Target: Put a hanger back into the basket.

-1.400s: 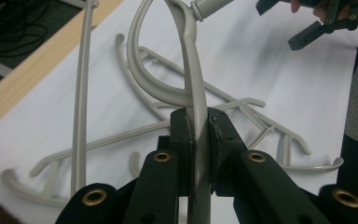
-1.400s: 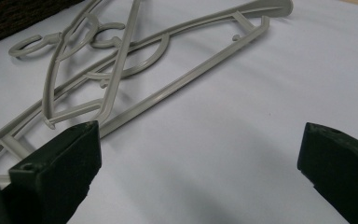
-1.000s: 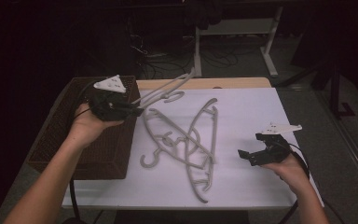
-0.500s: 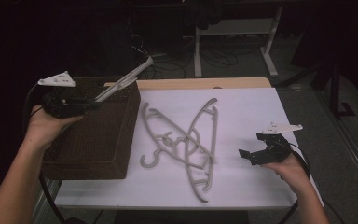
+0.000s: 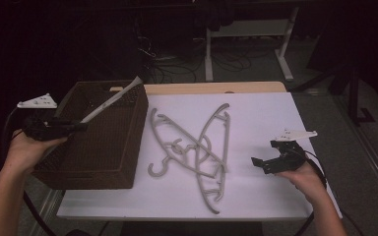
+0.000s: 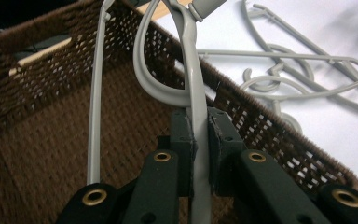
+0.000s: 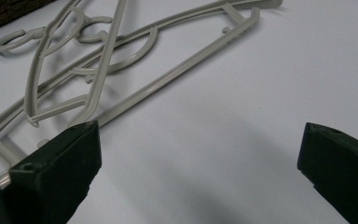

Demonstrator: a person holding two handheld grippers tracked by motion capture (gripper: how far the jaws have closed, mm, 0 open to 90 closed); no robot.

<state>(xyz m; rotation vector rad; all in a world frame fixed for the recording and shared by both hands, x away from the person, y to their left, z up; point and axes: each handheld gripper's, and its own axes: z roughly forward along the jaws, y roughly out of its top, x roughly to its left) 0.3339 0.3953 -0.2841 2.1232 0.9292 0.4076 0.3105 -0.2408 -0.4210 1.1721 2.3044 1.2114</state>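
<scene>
Over the dark brown woven basket (image 5: pixel 98 147), a pale grey plastic hanger (image 6: pixel 193 93) hangs clamped in the left hand-held gripper (image 6: pixel 196 154).

Its slim bar slants up across the basket's far rim, its curved hook looping just above the pads. Two more grey plastic hangers (image 5: pixel 197 147) lie crossed on the white surface (image 5: pixel 256 113). Beside them the right hand-held gripper (image 5: pixel 262 162) rests with jaws spread wide, holding nothing.

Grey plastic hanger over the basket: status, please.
Left gripper shut on grey plastic hanger, above brown wicker basket. Right gripper open, idle. Two hangers remain on table.
</scene>
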